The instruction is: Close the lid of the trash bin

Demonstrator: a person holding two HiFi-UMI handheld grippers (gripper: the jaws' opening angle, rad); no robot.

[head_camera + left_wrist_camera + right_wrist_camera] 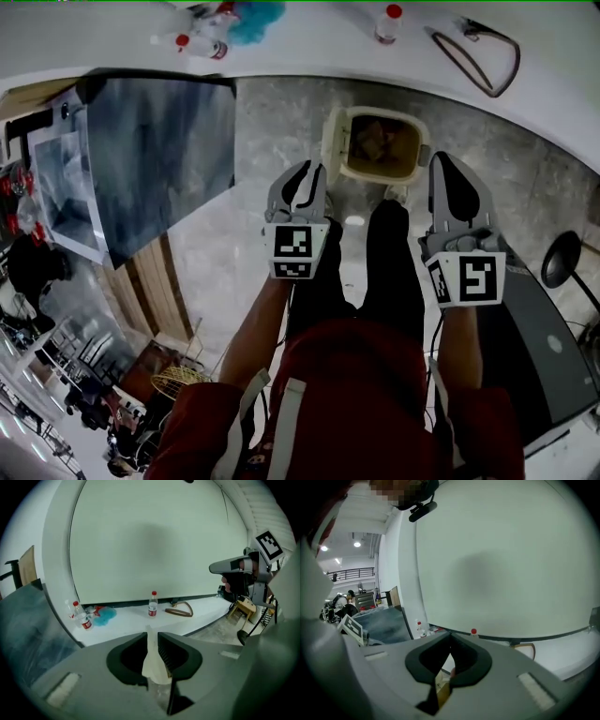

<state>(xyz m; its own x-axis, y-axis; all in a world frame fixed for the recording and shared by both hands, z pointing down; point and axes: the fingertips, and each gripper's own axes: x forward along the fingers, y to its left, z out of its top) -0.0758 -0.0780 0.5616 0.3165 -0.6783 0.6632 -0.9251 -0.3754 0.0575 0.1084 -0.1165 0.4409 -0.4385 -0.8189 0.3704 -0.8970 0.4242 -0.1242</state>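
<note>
In the head view the cream trash bin [377,146] stands on the floor ahead of the person's legs, its top uncovered and brown rubbish showing inside. Its lid [334,141] stands up along the bin's left side. My left gripper [314,172] hangs just below and left of the lid, apart from it. In the left gripper view its jaws [152,634] stand a little apart, and a cream surface [153,663] shows through the gap. My right gripper [446,165] hovers to the right of the bin; its fingertips [450,637] meet, with nothing held.
A white ledge [309,42] runs behind the bin, carrying water bottles [388,22], a blue cloth [255,19] and a brown strap [476,56]. A grey covered table [155,155] stands at left. A dark round stool [561,260] is at right.
</note>
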